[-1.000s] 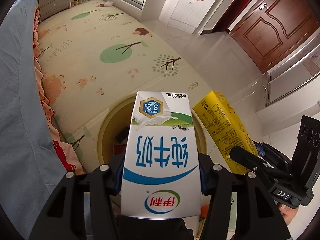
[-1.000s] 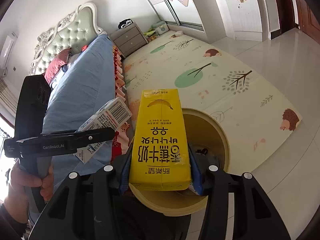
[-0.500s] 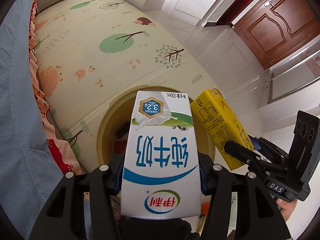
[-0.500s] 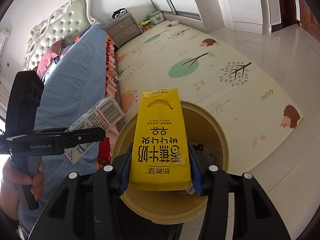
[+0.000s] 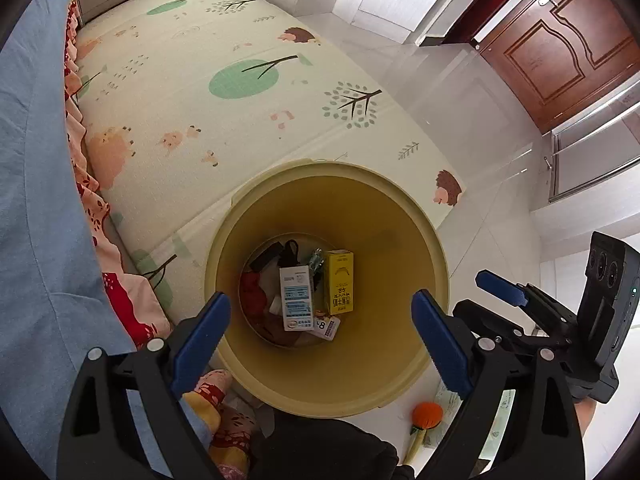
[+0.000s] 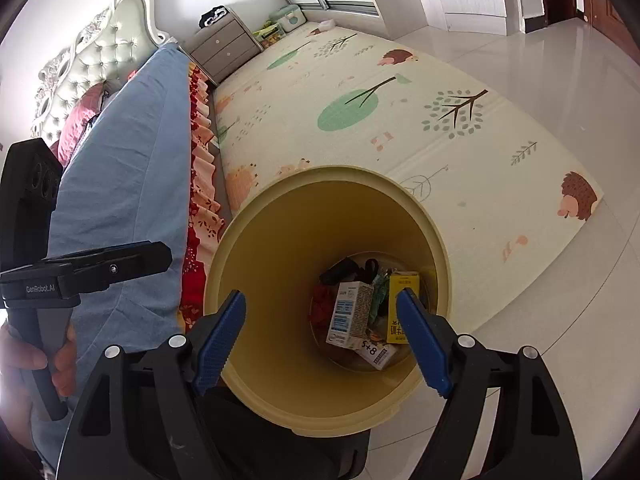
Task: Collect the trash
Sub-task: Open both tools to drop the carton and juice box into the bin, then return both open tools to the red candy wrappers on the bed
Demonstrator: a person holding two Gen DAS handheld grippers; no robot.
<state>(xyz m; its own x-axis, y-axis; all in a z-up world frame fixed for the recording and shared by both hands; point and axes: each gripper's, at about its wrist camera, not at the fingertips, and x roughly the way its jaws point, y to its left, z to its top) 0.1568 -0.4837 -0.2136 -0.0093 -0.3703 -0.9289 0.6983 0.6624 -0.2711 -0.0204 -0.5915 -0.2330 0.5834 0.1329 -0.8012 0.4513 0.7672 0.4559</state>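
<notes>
Both grippers hang over the yellow bin [image 5: 400, 368], pointing down into its mouth. The left gripper [image 5: 320, 332] has its jaws opening, wide apart, with nothing between the blue pads; the right gripper [image 6: 322, 340] likewise, jaws opening and empty. The trash is at the bin's bottom, straight below and between the jaws: a white milk carton [image 5: 295, 298] lies flat, and a yellow drink carton [image 5: 339, 282] sits just beside it toward the right pad. A small white box [image 5: 326, 326] peeks out under their near ends, with dark and red scraps on the left-pad side. This looks like the release step, and both cartons appear to be inside already. To do it well, let the jaws open fully before lifting, keep the pads off the bin rim, and pull straight up so nothing snags or tips the bin. Next pickup is likely the orange ball [image 5: 427, 416] with its stick on the floor, outside the bin, below the left gripper's right pad; papers lie near it. The bed cover [image 5: 36, 200] is close beside the left pad, so avoid brushing it when swinging away.
</notes>
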